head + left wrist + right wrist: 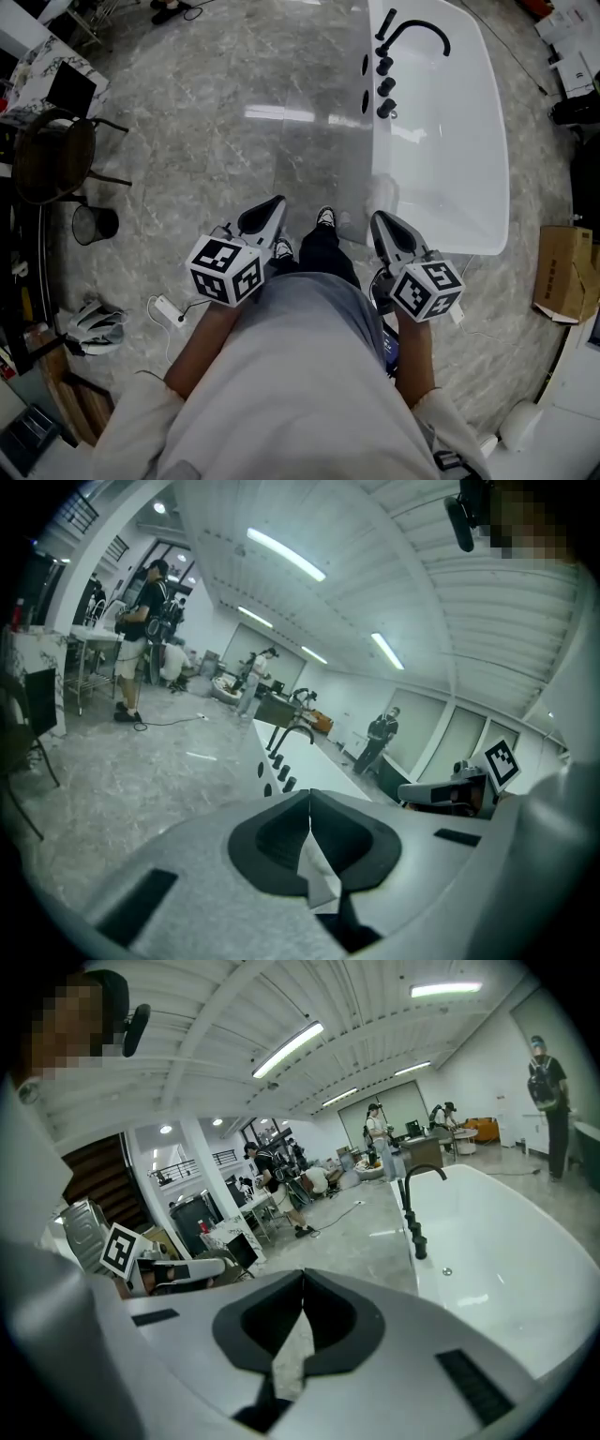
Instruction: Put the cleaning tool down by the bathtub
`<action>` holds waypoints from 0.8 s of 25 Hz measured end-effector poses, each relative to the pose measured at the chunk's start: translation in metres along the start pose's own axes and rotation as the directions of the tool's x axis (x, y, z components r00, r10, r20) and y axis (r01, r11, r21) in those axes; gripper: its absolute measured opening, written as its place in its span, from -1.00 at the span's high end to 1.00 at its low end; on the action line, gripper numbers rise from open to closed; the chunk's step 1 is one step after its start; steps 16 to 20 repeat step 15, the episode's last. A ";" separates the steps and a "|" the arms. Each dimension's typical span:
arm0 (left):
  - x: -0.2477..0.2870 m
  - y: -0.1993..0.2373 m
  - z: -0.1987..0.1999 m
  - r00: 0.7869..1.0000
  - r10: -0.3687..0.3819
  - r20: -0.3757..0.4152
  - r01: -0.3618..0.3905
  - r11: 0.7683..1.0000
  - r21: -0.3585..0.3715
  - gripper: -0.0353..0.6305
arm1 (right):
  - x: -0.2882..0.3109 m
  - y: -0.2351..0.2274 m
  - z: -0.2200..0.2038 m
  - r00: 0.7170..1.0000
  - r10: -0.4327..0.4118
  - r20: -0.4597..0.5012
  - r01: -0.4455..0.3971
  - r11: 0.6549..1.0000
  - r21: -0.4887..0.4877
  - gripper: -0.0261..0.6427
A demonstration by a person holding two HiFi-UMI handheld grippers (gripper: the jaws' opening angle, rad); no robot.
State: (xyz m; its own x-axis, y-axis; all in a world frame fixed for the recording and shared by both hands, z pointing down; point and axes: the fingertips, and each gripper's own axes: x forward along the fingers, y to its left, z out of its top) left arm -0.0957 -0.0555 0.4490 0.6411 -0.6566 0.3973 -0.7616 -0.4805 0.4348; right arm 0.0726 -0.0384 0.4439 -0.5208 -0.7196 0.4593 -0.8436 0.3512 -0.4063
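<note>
The white bathtub (469, 141) fills the upper right of the head view, with a black arched faucet (417, 33) at its far end. It also shows in the right gripper view as the bathtub (506, 1260). My left gripper (276, 203) hangs over the floor, left of the tub's near corner. Its jaws are shut, tips touching, with nothing between them (309, 797). My right gripper (379, 218) hovers by the tub's near left corner, also shut and empty (302, 1279). I cannot make out a cleaning tool in any view.
A wire bin (95, 224) and a dark chair (54, 157) stand at the left. A white power strip (170, 309) lies on the marble floor. A cardboard box (562, 274) sits right of the tub. Several people stand far off (136, 639).
</note>
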 end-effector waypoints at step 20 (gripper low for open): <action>0.001 0.005 -0.014 0.998 0.044 -0.044 -0.045 0.999 -0.025 0.87 | -0.003 -0.013 -0.013 0.998 -0.040 -0.052 0.042 0.999 0.027 0.89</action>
